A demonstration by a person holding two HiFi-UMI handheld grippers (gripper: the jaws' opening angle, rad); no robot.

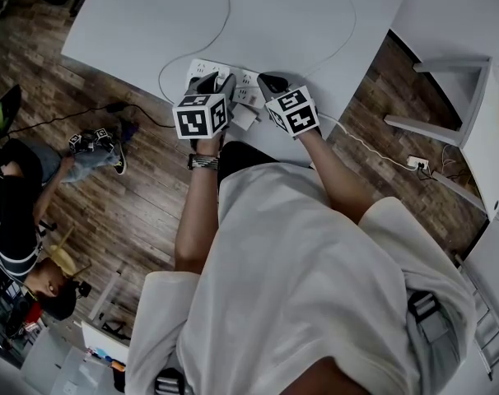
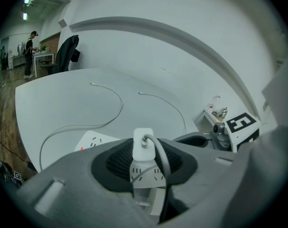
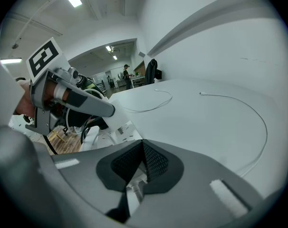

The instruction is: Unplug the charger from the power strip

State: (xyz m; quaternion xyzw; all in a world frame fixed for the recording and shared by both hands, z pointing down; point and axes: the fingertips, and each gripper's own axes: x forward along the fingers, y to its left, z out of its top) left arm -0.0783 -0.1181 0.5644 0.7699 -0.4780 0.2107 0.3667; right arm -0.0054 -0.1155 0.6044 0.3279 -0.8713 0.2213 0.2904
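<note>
A: Item one, left gripper point(image 2: 145, 148)?
B: It is clamping the charger point(image 2: 143, 141), which is apparently still sitting plugged into the power strip point(image 2: 145, 174) on the table point(image 1: 151, 23).
A: Item two, right gripper point(image 3: 143, 148)?
B: Its jaws are pressing together on nothing. It is seemingly bracing the strip's end.

Right claw point(image 3: 143, 148): pad tips meet in a point; the narrow gap below them shows something pale, not identifiable. Left claw point(image 3: 110, 112) at 10 o'clock, over the white power strip point(image 3: 121, 129). Thin cable point(image 3: 260, 115) curves across the desk point(image 3: 206, 127) at 3 o'clock.
</note>
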